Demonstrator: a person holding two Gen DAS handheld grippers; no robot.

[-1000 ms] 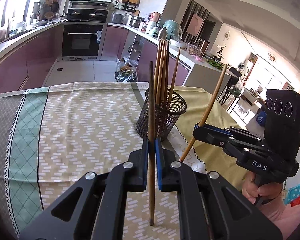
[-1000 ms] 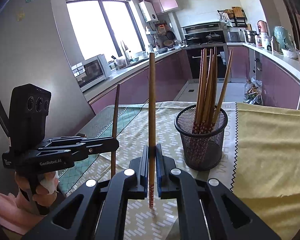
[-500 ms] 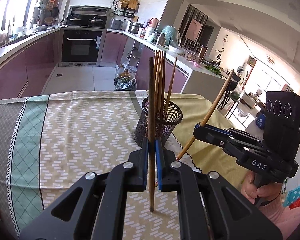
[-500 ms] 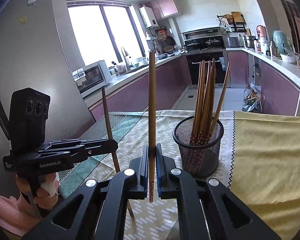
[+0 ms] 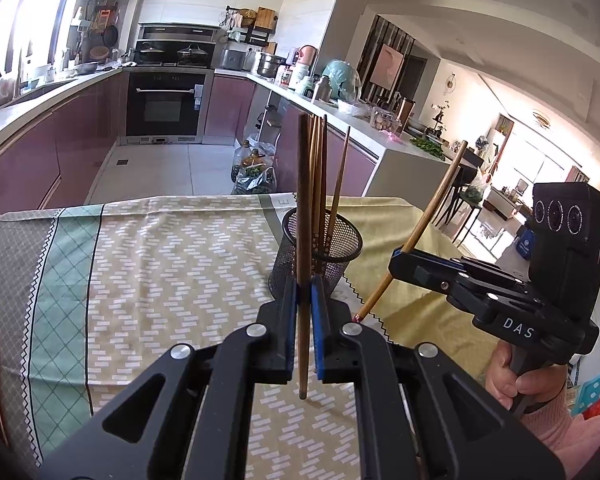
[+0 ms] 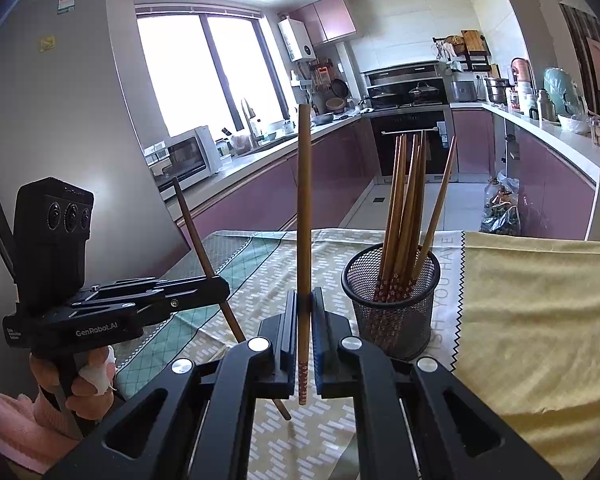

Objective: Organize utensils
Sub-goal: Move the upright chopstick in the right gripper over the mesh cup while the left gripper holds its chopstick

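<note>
Kitchen table (image 5: 148,280): mesh cup (image 6: 392,304) holds upright chopsticks (image 6: 404,216); left tongs (image 5: 305,312), right tongs (image 6: 305,320) each clamp single chopstick.

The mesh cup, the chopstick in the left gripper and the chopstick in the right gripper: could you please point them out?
mesh cup (image 6: 388,320), right wrist view, front wall.
left gripper's chopstick (image 5: 303,208), left wrist view, mid shaft.
right gripper's chopstick (image 6: 304,208), right wrist view, mid shaft.
</note>
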